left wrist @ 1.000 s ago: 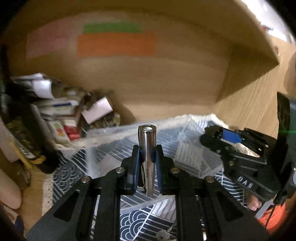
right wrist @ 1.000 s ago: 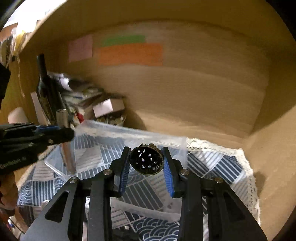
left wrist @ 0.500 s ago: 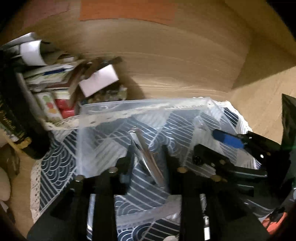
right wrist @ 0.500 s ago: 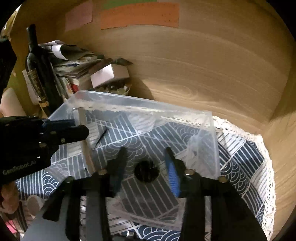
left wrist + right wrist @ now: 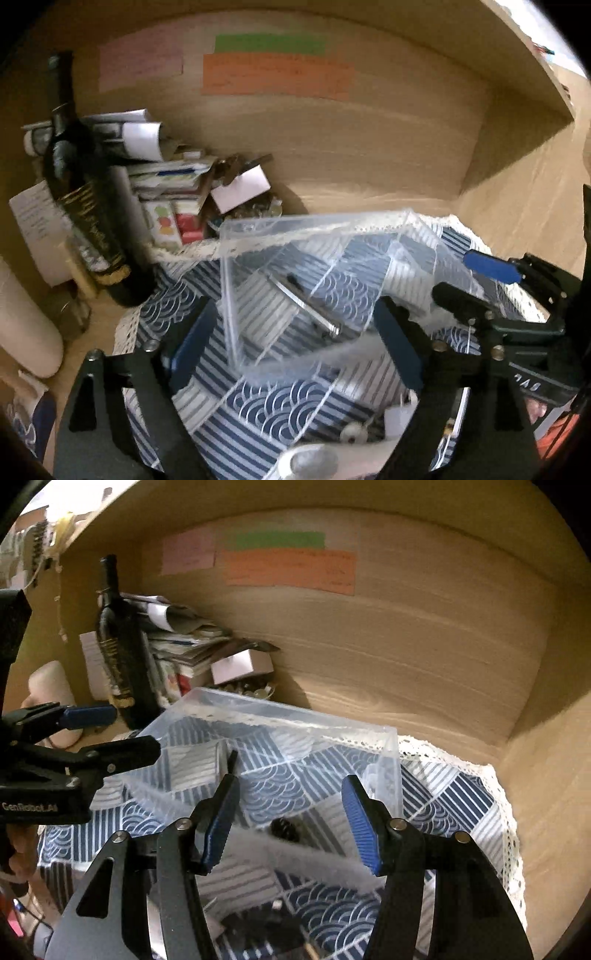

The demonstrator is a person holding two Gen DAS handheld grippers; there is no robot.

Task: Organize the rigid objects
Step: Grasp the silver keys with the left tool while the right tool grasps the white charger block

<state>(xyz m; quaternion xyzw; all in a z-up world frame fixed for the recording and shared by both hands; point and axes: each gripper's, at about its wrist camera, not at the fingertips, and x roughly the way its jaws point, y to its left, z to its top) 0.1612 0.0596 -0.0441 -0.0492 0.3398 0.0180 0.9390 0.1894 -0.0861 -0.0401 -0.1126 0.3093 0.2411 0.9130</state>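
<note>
Both grippers gape empty over the clear bin (image 5: 317, 723): the metal tube (image 5: 306, 306) lies slantwise inside just ahead of the left gripper (image 5: 295, 339), the dark knob (image 5: 284, 829) sits near the bin's front wall between the right gripper (image 5: 291, 823) fingers.

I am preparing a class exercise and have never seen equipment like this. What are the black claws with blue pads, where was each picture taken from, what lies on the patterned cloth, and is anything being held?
Each claw is a hand-held gripper; a person holds one in each hand. A fisheye camera rides on each, looking forward along its two fingers.

One picture is from the left gripper, the other from the right gripper. Both stand open and hold nothing.

On the blue patterned cloth stands a clear plastic box. Inside lie a silver metal cylinder and a small dark round part. Beside the cloth stand a dark bottle and a pile of papers and boxes; coloured notes hang on the wooden wall.
</note>
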